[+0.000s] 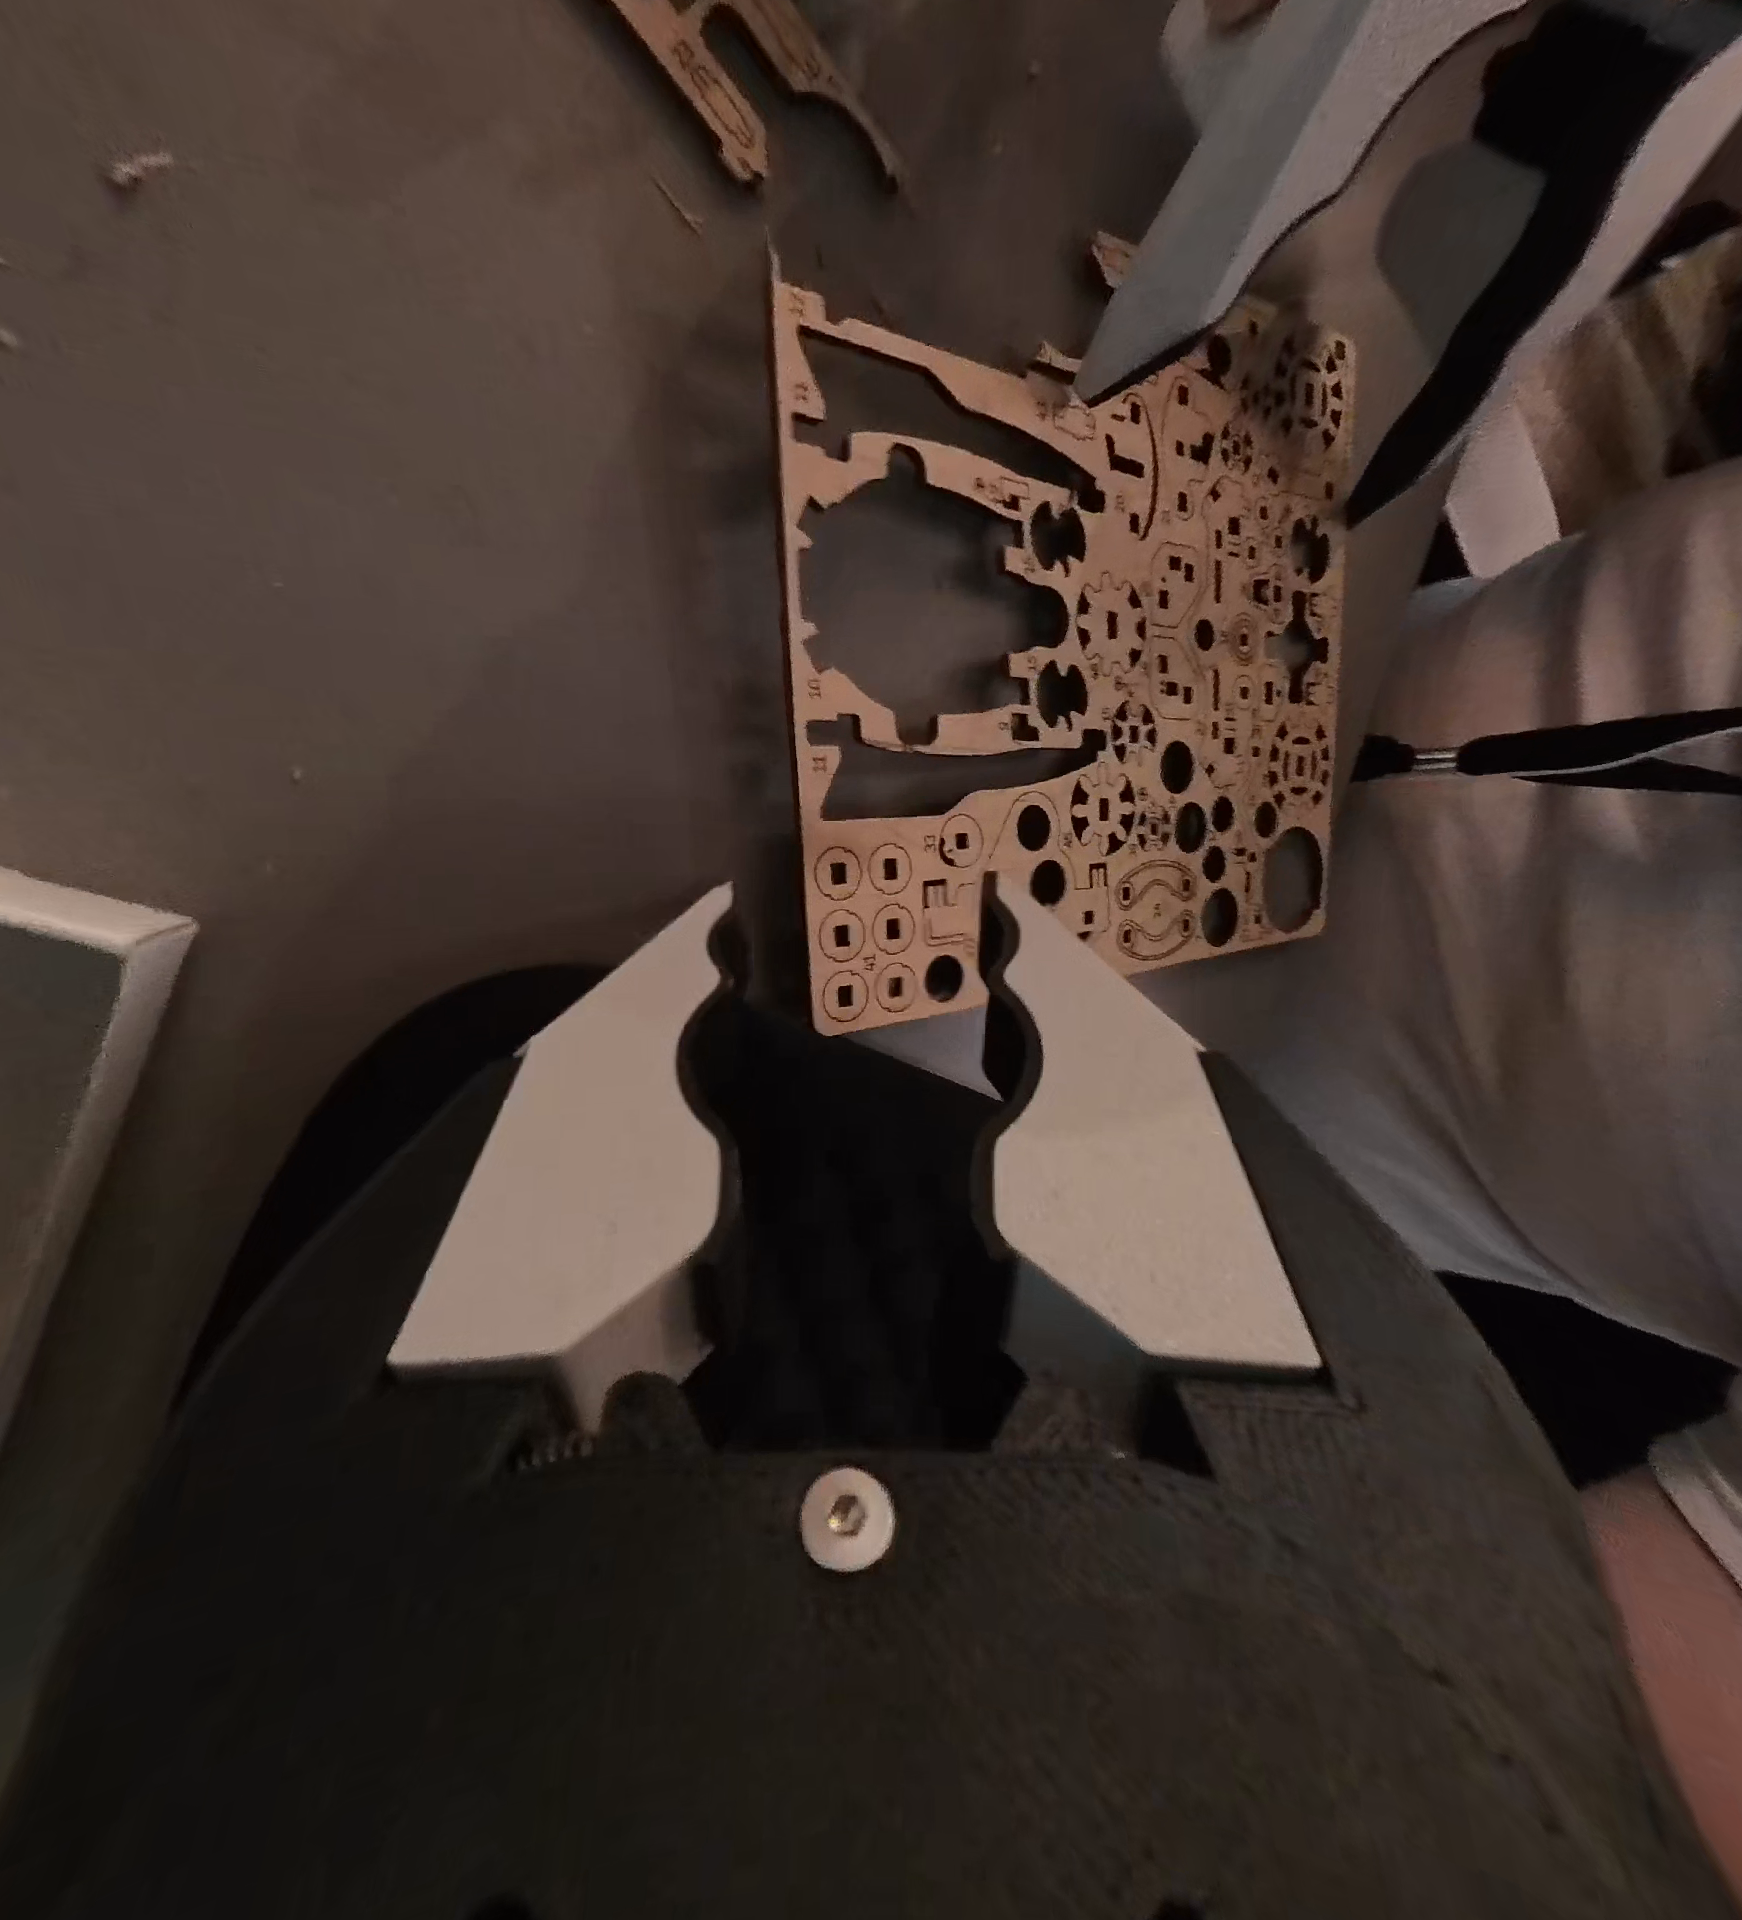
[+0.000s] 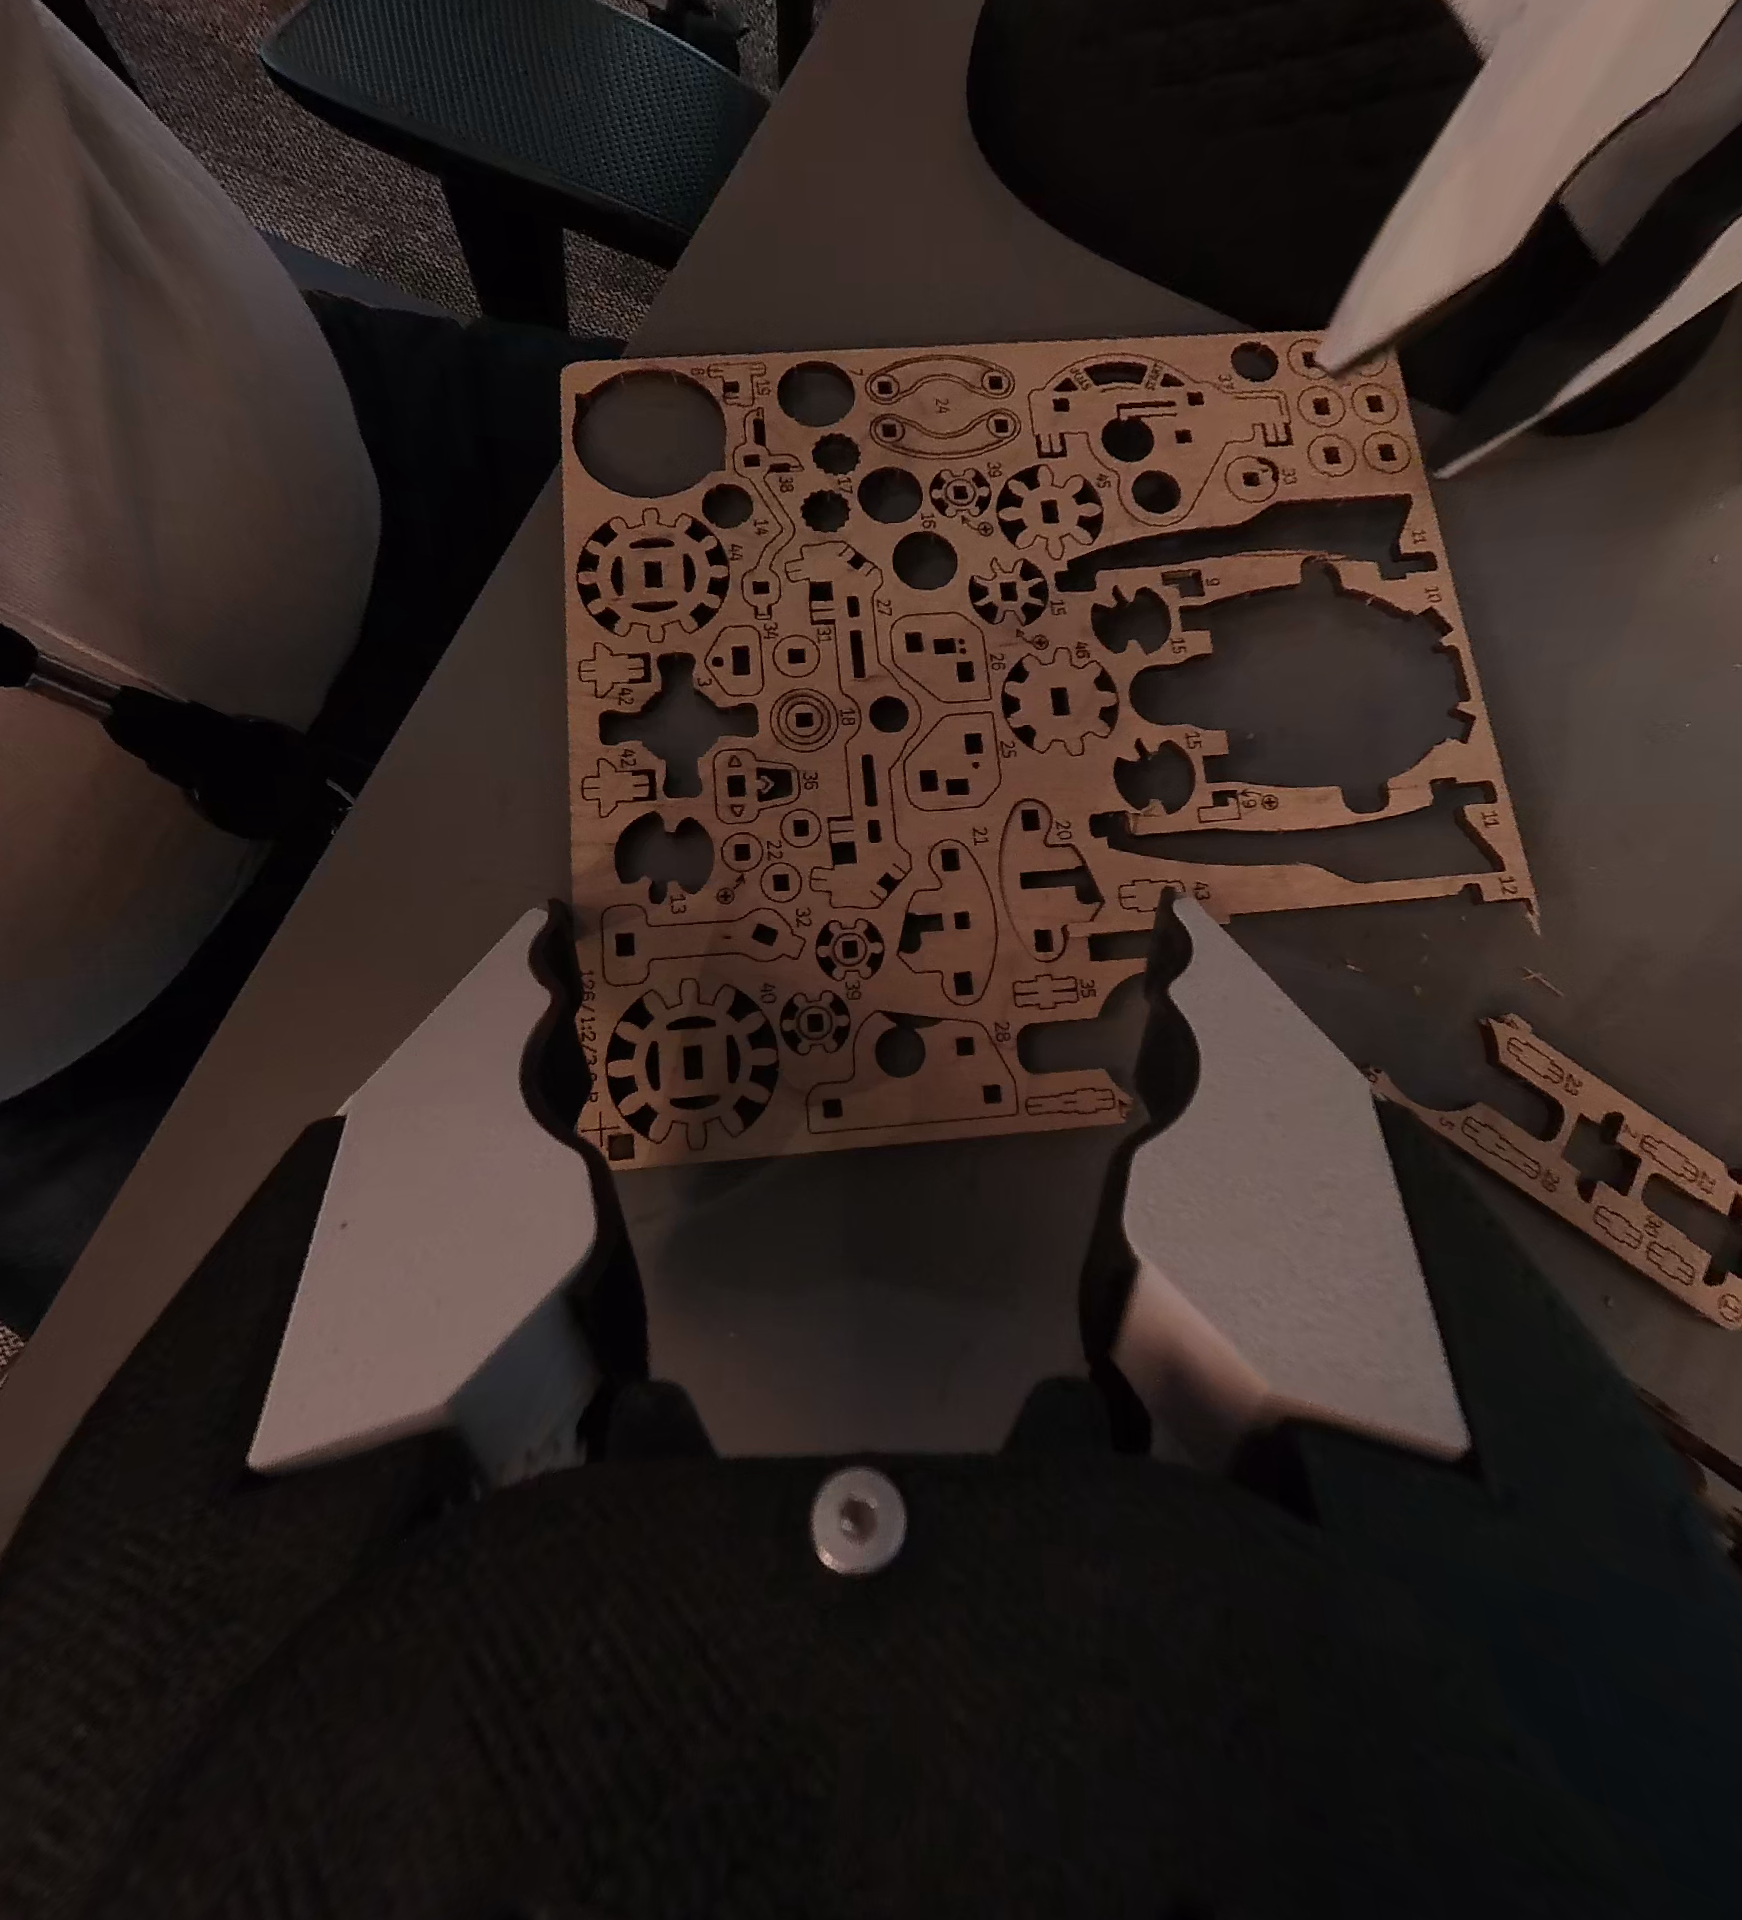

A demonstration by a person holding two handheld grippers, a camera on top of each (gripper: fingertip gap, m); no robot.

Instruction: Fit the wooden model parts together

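The left gripper [image 1: 862, 935] is clamped on the corner of the wooden sheet [image 1: 1064, 665], holding it above the grey table [image 1: 379, 468]. The right gripper [image 2: 859, 920] hovers open over the sheet's opposite edge, a broken-off wooden strip [image 2: 1615, 1169] lying beside it.

A: Where's the sheet [image 2: 1002, 665]?
B: Over the table [image 2: 1625, 727] edge, its corner at 1 o'clock between the left gripper [image 2: 1366, 353] fingers.
A: And the right gripper [image 2: 862, 925]?
B: At 6 o'clock, fingers spread either side of the sheet's near edge.
A: Anything else?
B: A strip [image 2: 1594, 1164] on the table at 4 o'clock, apart from the sheet.
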